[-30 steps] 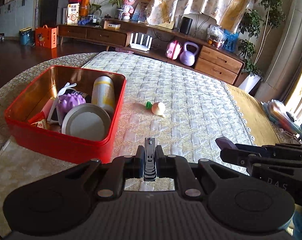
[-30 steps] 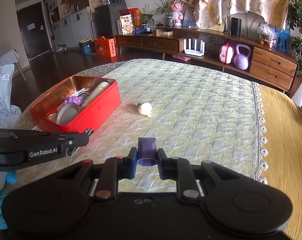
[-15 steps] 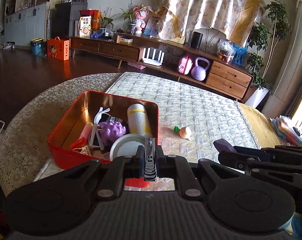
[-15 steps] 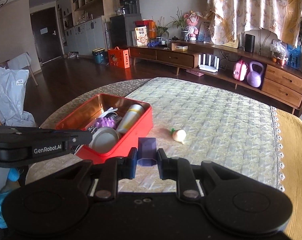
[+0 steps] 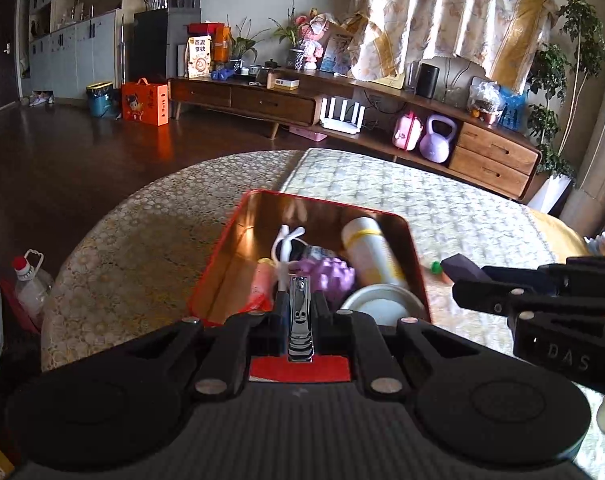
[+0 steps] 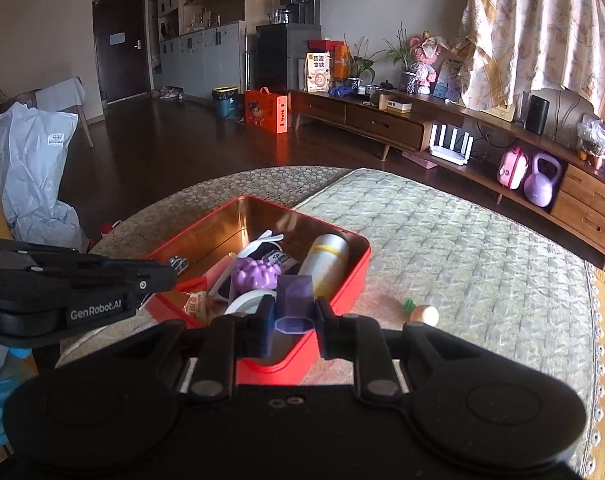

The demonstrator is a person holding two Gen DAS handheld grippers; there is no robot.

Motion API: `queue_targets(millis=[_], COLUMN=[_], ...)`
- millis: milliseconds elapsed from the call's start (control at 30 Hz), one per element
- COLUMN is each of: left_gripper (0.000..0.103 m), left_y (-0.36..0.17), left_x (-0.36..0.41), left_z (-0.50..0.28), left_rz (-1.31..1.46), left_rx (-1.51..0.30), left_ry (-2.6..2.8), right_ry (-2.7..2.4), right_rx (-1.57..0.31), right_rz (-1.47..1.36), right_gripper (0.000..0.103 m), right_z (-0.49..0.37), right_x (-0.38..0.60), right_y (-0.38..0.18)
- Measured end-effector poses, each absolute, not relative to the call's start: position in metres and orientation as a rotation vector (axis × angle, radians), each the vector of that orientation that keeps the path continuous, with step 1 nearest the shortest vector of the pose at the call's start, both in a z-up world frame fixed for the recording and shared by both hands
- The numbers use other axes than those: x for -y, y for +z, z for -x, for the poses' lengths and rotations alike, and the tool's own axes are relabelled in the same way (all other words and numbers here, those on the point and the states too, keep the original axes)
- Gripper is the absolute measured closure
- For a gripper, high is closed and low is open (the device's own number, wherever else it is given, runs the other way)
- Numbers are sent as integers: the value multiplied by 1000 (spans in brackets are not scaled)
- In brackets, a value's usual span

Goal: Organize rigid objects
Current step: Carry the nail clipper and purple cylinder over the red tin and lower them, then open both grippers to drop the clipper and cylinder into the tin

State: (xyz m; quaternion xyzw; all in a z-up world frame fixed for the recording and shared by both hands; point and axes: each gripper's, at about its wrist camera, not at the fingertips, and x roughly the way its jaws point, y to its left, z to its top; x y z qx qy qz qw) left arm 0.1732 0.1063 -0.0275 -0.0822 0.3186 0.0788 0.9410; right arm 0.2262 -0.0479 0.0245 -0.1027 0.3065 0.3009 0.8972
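Observation:
A red tin box (image 5: 238,236) (image 6: 342,280) sits on the quilted table and holds a yellow-banded bottle (image 5: 372,250) (image 6: 328,258), a purple knobbly toy (image 5: 330,274) (image 6: 256,274), a round white lid (image 5: 380,306) and other small items. My left gripper (image 5: 300,312) is shut on a silver nail clipper (image 5: 300,320), above the box's near edge. My right gripper (image 6: 294,312) is shut on a purple hexagonal block (image 6: 294,300), also over the box's near side. A small peach toy with a green tip (image 6: 424,314) lies on the table right of the box.
The right gripper (image 5: 542,296) shows at the right of the left wrist view; the left gripper (image 6: 74,284) shows at the left of the right wrist view. A water jug (image 5: 30,280) stands on the floor left of the table. A low sideboard (image 6: 382,120) lines the far wall.
Both grippers have risen and moved left toward the red box, which now lies directly beneath them. Each still holds its object.

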Motion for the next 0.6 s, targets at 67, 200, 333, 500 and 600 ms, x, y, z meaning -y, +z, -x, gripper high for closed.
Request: queue_targets(millis=[67, 200, 333, 500, 600], left_gripper=[92, 92, 92, 92, 92], left_y=[-31, -39, -45, -49, -53], left_x=[-113, -123, -128, -133, -132], left_z=[-178, -191, -204, -222, -232], left_rz=[163, 139, 109, 94, 79], left_rx=[-658, -679, -689, -710, -721], left_ry=[171, 183, 172, 155, 144], right_ry=[624, 628, 599, 603, 609], right_rx=[-647, -671, -693, -724, -736], right_rz=[216, 248, 285, 301, 317], right_gripper=[83, 83, 83, 83, 83], right_z=[-234, -250, -267, -285, -292], right_x=[41, 24, 8, -8, -16], right_y=[22, 15, 7, -2, -5])
